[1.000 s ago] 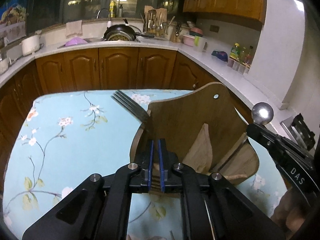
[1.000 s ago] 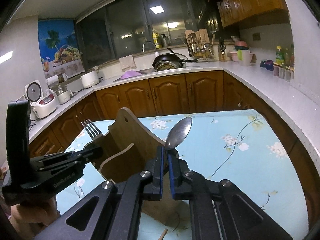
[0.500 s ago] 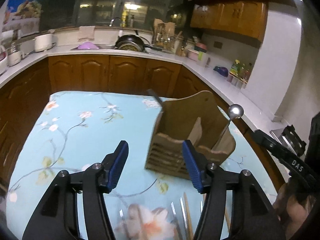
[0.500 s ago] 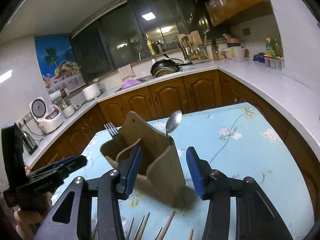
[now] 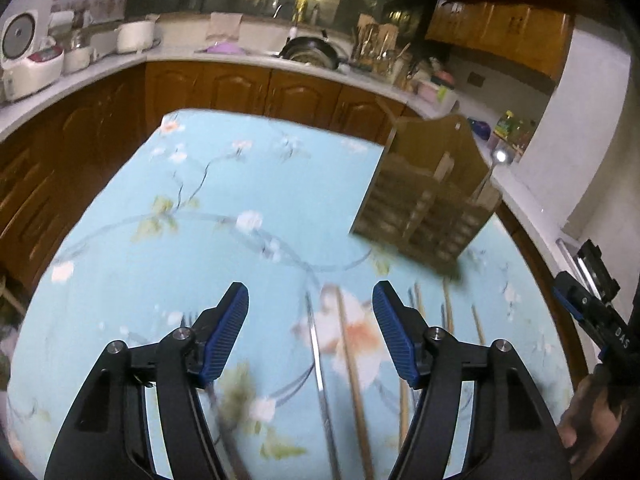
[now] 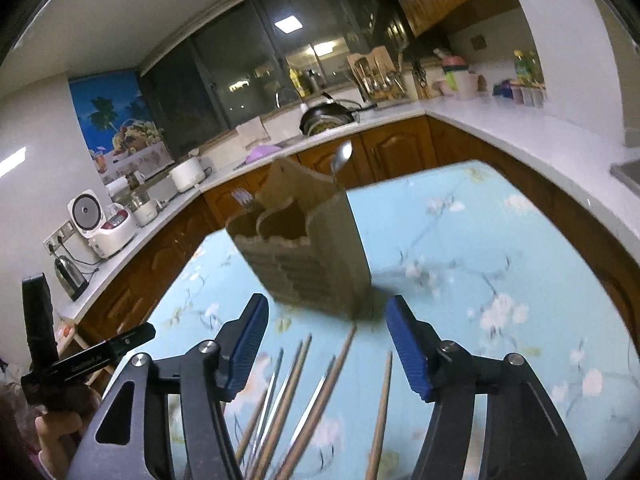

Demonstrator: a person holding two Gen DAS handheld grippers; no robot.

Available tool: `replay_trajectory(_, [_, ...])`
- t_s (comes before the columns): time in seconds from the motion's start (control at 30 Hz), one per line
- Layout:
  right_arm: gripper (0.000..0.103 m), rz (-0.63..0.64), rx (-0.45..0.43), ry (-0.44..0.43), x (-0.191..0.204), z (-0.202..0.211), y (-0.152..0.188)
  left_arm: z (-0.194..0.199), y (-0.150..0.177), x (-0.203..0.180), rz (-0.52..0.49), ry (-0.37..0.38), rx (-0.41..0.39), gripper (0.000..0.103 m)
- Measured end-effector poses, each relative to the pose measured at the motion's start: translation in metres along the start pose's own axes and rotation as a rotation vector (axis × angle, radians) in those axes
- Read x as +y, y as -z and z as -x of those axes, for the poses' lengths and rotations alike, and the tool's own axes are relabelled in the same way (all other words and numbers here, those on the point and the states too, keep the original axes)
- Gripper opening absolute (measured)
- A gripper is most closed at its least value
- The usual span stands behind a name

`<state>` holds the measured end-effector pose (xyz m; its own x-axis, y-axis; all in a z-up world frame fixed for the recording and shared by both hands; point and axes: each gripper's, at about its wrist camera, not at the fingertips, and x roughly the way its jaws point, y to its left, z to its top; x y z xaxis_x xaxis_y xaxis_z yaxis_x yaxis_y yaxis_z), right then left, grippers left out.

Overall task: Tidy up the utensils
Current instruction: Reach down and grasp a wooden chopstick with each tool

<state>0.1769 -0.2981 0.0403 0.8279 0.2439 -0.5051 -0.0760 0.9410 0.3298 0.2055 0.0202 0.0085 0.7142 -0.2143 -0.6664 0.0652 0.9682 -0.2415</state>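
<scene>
A wooden utensil holder [image 5: 430, 196] stands on the blue floral table [image 5: 192, 216]; it also shows in the right wrist view [image 6: 308, 252]. A spoon [image 6: 342, 158] and a fork [image 6: 242, 198] stand in it. Several chopsticks and metal utensils [image 6: 304, 392] lie on the table in front of it, also in the left wrist view [image 5: 352, 360]. My left gripper [image 5: 310, 336] is open and empty above them. My right gripper [image 6: 326, 344] is open and empty, just short of the holder.
Kitchen counters wrap around the table, with a rice cooker [image 6: 102, 224], a kettle [image 6: 70, 276], a wok [image 6: 326, 118] and bottles [image 5: 516, 130]. The right gripper's body [image 5: 592, 312] sits at the table's right edge in the left wrist view.
Both grippers have opened, left the fork and spoon in the holder, and pulled back and down towards the chopsticks lying on the table.
</scene>
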Motion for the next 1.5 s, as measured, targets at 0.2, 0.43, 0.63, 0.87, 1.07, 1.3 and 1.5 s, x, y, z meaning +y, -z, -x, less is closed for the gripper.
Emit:
replay_trajectory(0.2, [0.065,-0.024,0.059,0.026,-0.006,0.006,0.035,-0.004,0.030,0.009,0.004,-0.020,0.065,0.066])
replay_trajectory(0.43, [0.065,-0.027,0.114,0.057,-0.012,0.005,0.057,-0.010,0.046,0.010,0.004,-0.033,0.111,0.066])
replay_trajectory(0.63, [0.065,-0.017,0.131,0.053,-0.009,-0.001,0.060,-0.017,0.044,0.003,-0.019,-0.028,0.133,0.066])
replay_trajectory(0.87, [0.051,-0.002,0.147,0.051,-0.001,-0.022,0.048,-0.035,0.032,-0.015,-0.047,0.010,0.169,0.065])
replay_trajectory(1.07, [0.037,-0.006,0.202,0.043,0.003,-0.053,0.035,-0.062,0.017,-0.028,-0.083,0.020,0.216,0.050])
replay_trajectory(1.3, [0.026,-0.001,0.279,0.065,0.004,-0.097,0.028,-0.092,0.011,-0.038,-0.127,0.006,0.277,0.039])
replay_trajectory(1.5, [0.023,0.035,0.374,0.133,0.001,-0.141,0.030,-0.112,0.011,-0.050,-0.196,-0.039,0.306,0.032])
